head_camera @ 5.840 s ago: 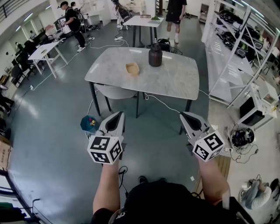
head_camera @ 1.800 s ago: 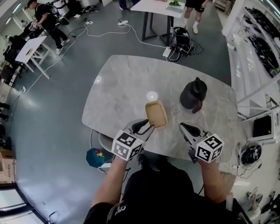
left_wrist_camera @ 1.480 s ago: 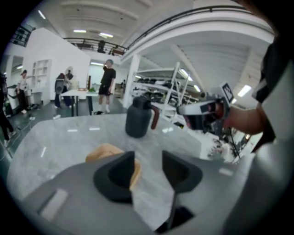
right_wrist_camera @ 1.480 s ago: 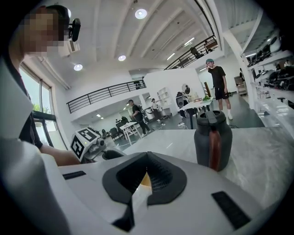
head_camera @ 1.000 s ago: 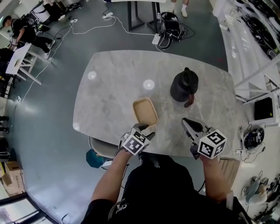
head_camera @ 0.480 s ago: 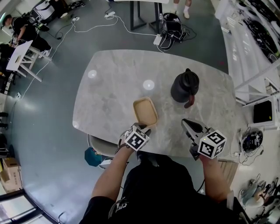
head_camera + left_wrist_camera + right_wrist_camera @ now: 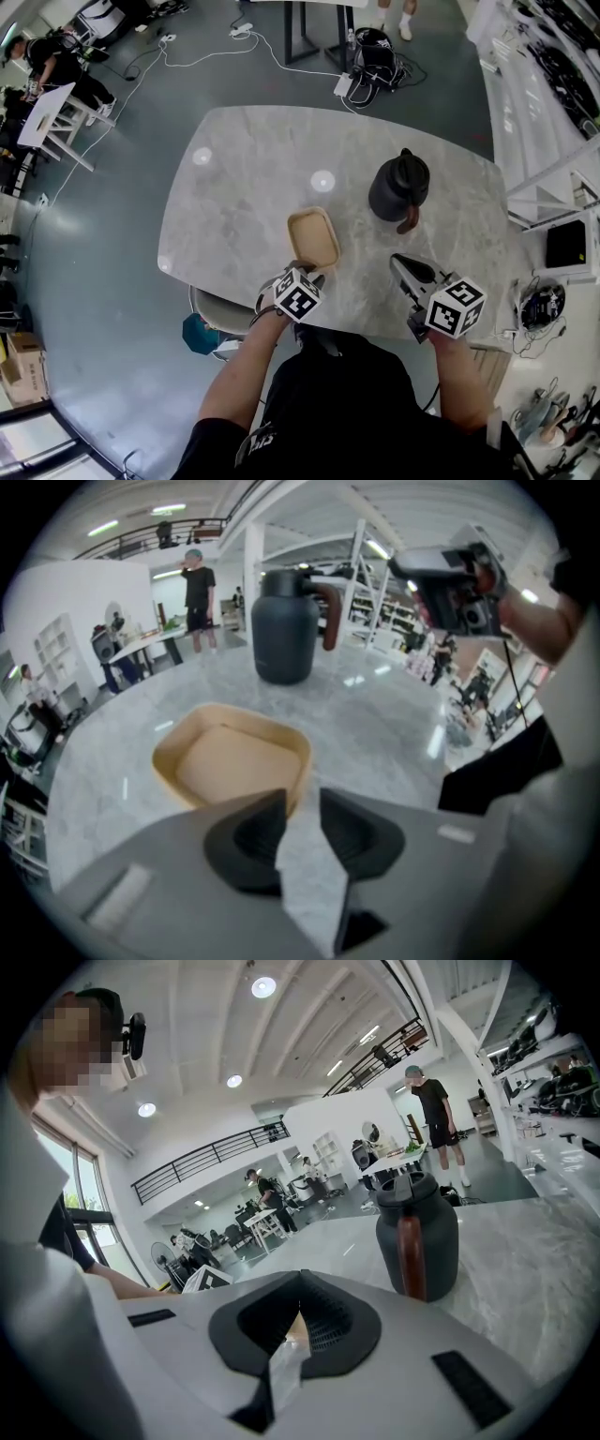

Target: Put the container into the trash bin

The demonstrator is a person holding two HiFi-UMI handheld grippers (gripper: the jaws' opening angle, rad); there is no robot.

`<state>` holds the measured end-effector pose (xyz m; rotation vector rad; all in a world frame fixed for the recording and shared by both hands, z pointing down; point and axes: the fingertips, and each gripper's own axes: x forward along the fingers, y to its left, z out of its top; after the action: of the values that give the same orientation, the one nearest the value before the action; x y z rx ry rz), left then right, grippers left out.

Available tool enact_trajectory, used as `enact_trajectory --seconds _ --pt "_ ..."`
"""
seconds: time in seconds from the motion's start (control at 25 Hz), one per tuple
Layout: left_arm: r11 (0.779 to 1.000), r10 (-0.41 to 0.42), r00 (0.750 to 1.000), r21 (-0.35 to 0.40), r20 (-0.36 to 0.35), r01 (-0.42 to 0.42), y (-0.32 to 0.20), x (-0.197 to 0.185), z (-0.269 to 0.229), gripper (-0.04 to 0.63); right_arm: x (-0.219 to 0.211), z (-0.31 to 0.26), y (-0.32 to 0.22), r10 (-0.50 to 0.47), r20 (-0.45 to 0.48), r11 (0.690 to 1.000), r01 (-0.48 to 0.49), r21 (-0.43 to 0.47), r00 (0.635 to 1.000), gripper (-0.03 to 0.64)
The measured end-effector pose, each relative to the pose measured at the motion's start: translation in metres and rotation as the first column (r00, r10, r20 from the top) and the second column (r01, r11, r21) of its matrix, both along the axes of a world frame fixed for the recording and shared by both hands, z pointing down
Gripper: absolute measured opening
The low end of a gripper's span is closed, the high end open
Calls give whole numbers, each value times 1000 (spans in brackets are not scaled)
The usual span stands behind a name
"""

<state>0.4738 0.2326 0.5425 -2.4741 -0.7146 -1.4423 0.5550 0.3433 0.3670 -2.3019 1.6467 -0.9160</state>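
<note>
On the table [image 7: 234,178] the container [image 7: 312,237] lies just ahead of the left gripper [image 7: 302,803], long axis pointing away, rim at its half-parted, closing jaws, unpinched; the right gripper [image 7: 300,1288], jaws together and empty, is farther.

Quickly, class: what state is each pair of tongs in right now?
Left tongs: open but closing at the near rim of the shallow tan container, not gripping yet.
Right tongs: shut, holding nothing.

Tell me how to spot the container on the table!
Look at the big grey marble table. Only two things sit on it: a tall dark jug and, nearer the person, the container. It's the low, tan, open tray with rounded corners.
</note>
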Motion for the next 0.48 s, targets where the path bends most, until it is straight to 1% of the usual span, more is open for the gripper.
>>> enact_trajectory --seconds 0.2,0.28,0.36,0.4,0.48 --pt "995 59 998 82 6 -60 5 4 5 129 2 2 -4 -14 8 1000 14 8 1000 -3" --pt "990 80 996 111 36 -83 7 4 18 132 5 4 -3 -17 15 1000 17 9 1000 -3" --pt "987 82 995 134 66 -90 5 4 28 132 6 5 -3 -21 22 1000 21 13 1000 -3" --pt "986 77 994 142 71 -86 3 5 31 129 7 5 -3 -24 25 1000 24 15 999 -3" --pt "986 64 995 148 72 -74 -1 8 32 78 9 7 -4 -32 28 999 32 19 999 -3"
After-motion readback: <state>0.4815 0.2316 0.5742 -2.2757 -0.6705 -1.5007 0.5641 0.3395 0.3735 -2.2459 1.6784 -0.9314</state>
